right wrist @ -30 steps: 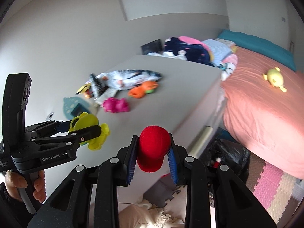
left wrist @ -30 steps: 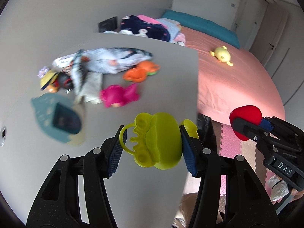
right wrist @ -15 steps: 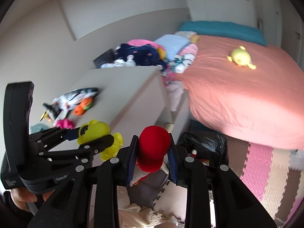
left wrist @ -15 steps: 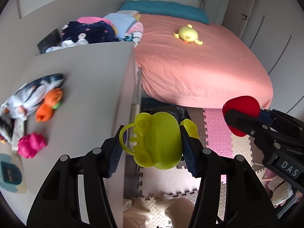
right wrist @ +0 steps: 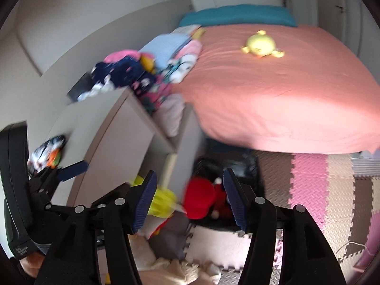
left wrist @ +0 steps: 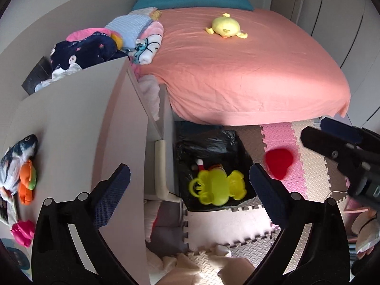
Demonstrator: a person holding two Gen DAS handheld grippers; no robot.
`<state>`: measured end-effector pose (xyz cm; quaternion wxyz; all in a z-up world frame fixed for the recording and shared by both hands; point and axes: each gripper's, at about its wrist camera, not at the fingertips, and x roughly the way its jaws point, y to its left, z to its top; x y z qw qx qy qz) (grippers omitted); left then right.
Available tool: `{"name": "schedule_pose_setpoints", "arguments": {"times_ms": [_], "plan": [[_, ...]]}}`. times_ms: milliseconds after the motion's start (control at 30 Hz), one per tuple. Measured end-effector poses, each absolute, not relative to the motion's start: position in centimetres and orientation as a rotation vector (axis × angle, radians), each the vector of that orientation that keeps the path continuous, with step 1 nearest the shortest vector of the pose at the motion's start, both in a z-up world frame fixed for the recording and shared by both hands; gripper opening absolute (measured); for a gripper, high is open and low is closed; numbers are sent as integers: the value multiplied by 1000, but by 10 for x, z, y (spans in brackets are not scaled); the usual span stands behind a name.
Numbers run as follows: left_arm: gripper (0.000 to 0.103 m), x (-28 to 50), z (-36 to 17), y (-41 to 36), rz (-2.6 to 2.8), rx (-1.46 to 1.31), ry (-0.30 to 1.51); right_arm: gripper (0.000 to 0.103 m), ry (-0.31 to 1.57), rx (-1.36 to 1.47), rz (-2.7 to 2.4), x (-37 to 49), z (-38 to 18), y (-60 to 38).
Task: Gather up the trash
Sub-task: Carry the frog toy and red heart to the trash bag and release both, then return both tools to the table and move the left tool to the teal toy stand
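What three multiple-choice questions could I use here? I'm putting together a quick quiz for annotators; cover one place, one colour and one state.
1. Where is the yellow-green toy?
A. on the bed
B. over the black bin bag on the floor
C. between the left tool's pads

2. What colour is the bedsheet?
A. salmon pink
B. white
C. navy

3. How do the two tools stand?
A. both shut on toys
B. left shut, right open
C. both open and gripping nothing

Answers:
1 B: the left wrist view shows the toy inside the bag's outline, clear of the left tool.
2 A: the sheet is pink in both views.
3 C: the red toy is loose between the spread pads of the right tool, and the left tool's pads are spread too.
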<state>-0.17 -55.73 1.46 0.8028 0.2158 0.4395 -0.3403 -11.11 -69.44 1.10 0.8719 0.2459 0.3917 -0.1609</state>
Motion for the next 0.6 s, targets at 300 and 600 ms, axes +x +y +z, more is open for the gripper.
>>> {"name": "schedule_pose_setpoints", "arguments": {"times_ms": [300, 600], "plan": [[97, 0, 25, -529, -714, 416, 935, 60, 790, 502, -322, -118, 22, -682], [97, -2, 34, -504, -692, 388, 919, 59, 778, 467, -271, -110, 38, -651]]}}
